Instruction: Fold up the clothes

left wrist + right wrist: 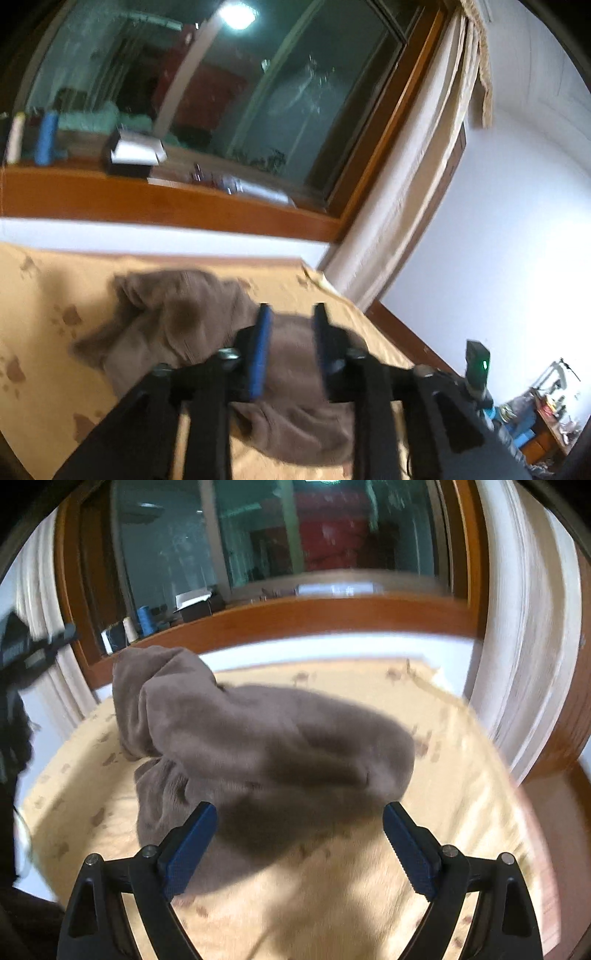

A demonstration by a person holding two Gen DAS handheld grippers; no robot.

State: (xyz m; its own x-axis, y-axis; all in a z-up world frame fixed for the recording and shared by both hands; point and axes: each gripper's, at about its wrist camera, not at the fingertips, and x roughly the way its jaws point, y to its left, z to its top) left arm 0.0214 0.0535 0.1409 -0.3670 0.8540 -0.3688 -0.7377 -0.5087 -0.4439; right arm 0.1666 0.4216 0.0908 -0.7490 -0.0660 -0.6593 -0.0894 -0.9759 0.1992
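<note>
Right wrist view: right gripper (299, 834) spread wide, empty, just short of the brown fleece garment (258, 731), heaped mid-bedsheet (369, 886). Left gripper (291, 343) narrower but open over it. Looks soft, light, floppy; grab an edge/hem, not the bulk.

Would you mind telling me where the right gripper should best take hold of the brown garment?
Probably the near edge of the brown garment, approached from the front, low over the bedspread. It lies crumpled, and that hem lies nearest the open right gripper.
</note>
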